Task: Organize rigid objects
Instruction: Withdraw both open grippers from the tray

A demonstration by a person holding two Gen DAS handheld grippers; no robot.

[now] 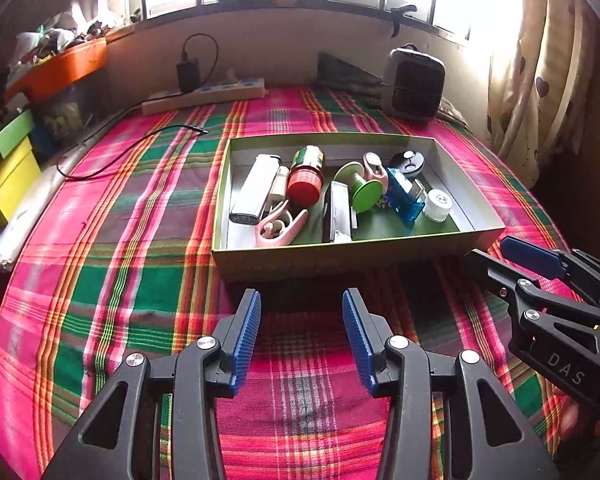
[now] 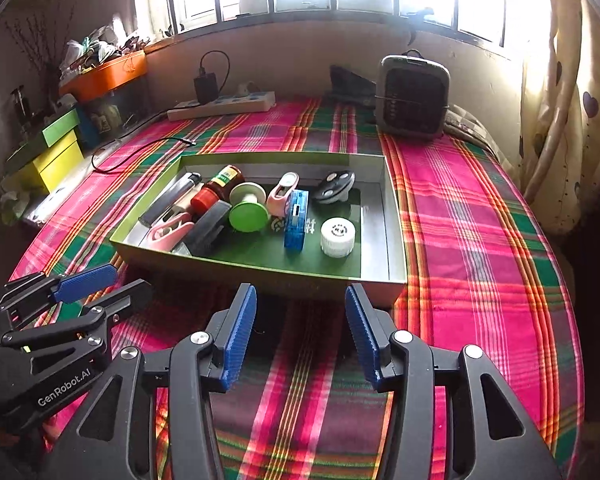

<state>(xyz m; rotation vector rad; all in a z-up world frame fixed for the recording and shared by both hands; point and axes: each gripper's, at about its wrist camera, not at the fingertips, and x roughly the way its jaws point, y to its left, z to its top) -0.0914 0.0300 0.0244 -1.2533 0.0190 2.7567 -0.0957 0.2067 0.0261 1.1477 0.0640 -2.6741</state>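
Landmark: green tray, lying on the plaid bedspread, all places given from it

- Your left gripper: just before the tray's near wall, over bare bedspread. Jaws released, roughly half parted, blue pads facing each other with nothing between them, touching nothing.
- Your right gripper: just before the tray's near wall toward its right corner. Jaws released, roughly half parted, empty, only bedspread showing in the gap.
- The two grippers sit side by side, apart from each other; each shows at the edge of the other's view.

Contents of the tray, left to right:
- silver lighter, lying along the left wall
- pink clip, near left corner
- red-capped jar, on its side, cap toward you
- dark stapler, centre
- green spool, just right of the stapler
- pink punch, behind the spool
- blue clear box, right of centre
- black round piece, far right corner
- white cap, right end, standing free

Beyond the tray's far wall:
- grey heater, right
- power strip with a black charger plugged in, left
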